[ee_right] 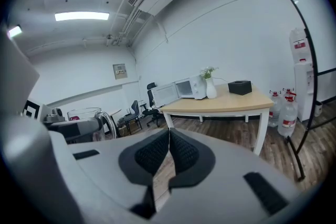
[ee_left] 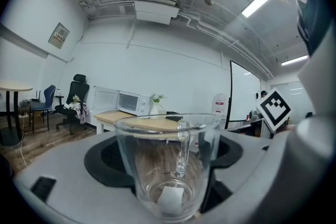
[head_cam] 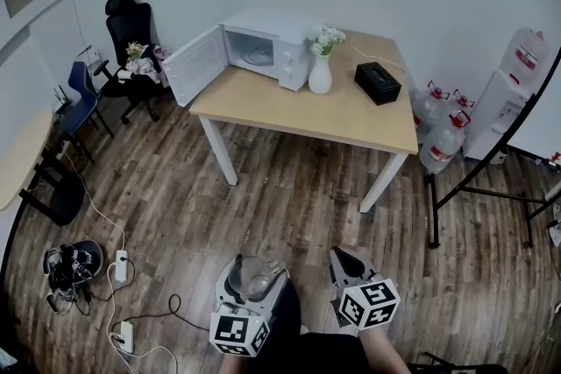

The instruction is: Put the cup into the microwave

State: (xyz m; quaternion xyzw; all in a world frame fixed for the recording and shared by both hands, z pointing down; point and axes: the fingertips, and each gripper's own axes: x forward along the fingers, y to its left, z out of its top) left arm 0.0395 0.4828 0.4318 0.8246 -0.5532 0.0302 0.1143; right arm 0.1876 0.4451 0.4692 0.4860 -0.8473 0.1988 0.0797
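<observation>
**Between the left jaws: cup held, microwave well ahead**

Between the jaws of the left gripper [head_cam: 250, 286] sits the clear glass cup [ee_left: 167, 162], upright and clamped by its walls. The right gripper [ee_right: 168, 152], just to its right, is closed on nothing. Well ahead of both, on the surface [head_cam: 342, 114], the microwave [head_cam: 273, 48] stands with its door [head_cam: 195, 66] swung wide. Smooth glass may slip if the clamp eases, and a careless approach could knock the cup on the door or the vase [head_cam: 320, 73] beside the microwave.
</observation>
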